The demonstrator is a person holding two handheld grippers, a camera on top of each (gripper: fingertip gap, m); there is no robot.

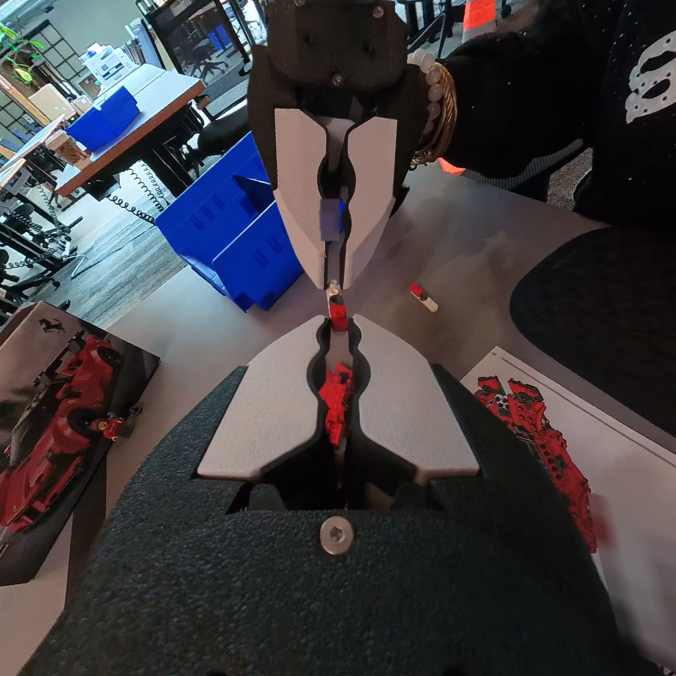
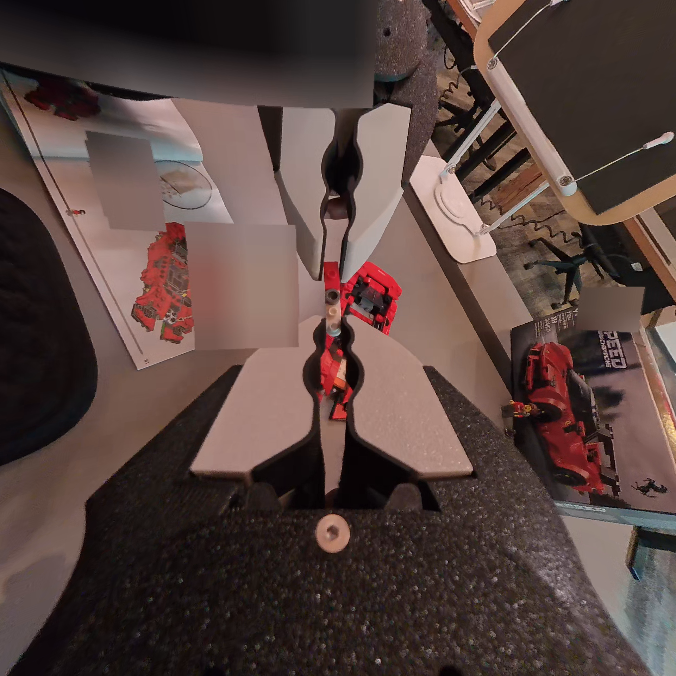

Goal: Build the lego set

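Found left gripper (image 1: 338,322) and right gripper (image 1: 333,284) both pinched on one small red-and-white sub-assembly (image 1: 336,307), held tip to tip above the table (image 1: 457,226); judged best pressed squarely together, never twisted, with loose piece (image 1: 423,297) nearby.

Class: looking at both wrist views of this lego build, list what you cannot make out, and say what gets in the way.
- Partly built red car: right wrist view, mostly behind the tools.
- Instruction sheet: right wrist view, mosaic patches cover much.
- Small piece between left tool and right tool: too small to tell how it joins.
- Lego box: left wrist view, cut off by the edge.
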